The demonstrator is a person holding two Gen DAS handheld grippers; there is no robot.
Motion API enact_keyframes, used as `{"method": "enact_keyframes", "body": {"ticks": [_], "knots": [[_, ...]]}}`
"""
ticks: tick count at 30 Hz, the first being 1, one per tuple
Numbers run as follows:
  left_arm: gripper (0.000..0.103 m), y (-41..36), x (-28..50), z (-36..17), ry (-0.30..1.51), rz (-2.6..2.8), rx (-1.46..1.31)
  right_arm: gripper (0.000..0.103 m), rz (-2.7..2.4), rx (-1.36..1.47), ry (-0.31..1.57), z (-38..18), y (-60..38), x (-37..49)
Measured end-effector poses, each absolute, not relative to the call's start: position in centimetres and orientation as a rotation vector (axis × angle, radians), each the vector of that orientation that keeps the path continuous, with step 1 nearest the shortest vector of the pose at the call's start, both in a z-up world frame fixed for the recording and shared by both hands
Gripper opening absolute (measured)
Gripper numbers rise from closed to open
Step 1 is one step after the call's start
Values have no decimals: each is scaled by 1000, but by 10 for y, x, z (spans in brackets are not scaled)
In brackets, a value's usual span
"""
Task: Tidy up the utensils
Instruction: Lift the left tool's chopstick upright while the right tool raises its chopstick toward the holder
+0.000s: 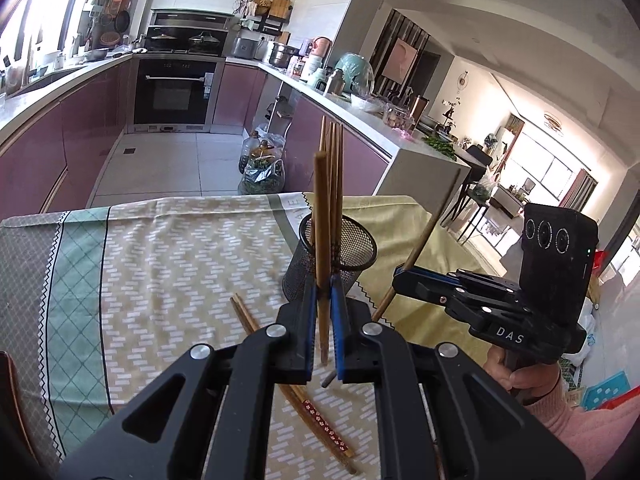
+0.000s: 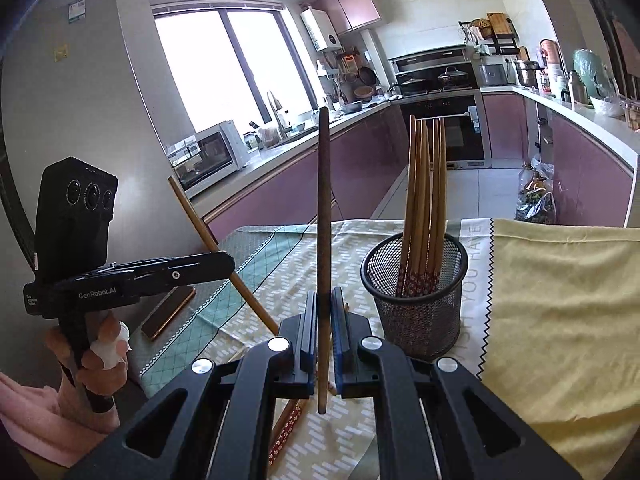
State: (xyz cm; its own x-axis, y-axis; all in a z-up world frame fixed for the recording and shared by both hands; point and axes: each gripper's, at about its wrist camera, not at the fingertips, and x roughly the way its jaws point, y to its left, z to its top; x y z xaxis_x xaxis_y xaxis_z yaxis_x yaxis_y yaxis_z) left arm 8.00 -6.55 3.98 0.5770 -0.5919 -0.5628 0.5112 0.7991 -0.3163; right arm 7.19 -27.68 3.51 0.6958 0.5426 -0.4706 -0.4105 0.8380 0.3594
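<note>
Both grippers clamped, one chopstick each: left gripper (image 1: 325,280) on left chopstick (image 1: 321,216), right gripper (image 2: 325,300) on right chopstick (image 2: 323,208), gripped low, upright beside mesh cup (image 2: 416,300). Light, stiff, slick wood; likely pivots, so grip mid-shaft.

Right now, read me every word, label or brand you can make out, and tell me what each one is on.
"DAS" on the right gripper body.
"GenRobot.AI" on the left gripper body; small print beside it is unreadable.
"YOU HA E" along the tablecloth border, partly hidden.
"A E" on the same border in the left wrist view.
Sticker on the fridge: too small to read.
</note>
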Motion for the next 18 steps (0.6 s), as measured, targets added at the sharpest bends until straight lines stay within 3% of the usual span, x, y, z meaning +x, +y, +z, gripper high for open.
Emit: {"method": "enact_keyframes", "body": {"ticks": [18], "knots": [[7, -92, 107, 95, 585, -651, -111, 6, 486, 172, 459, 92, -300, 84]]}}
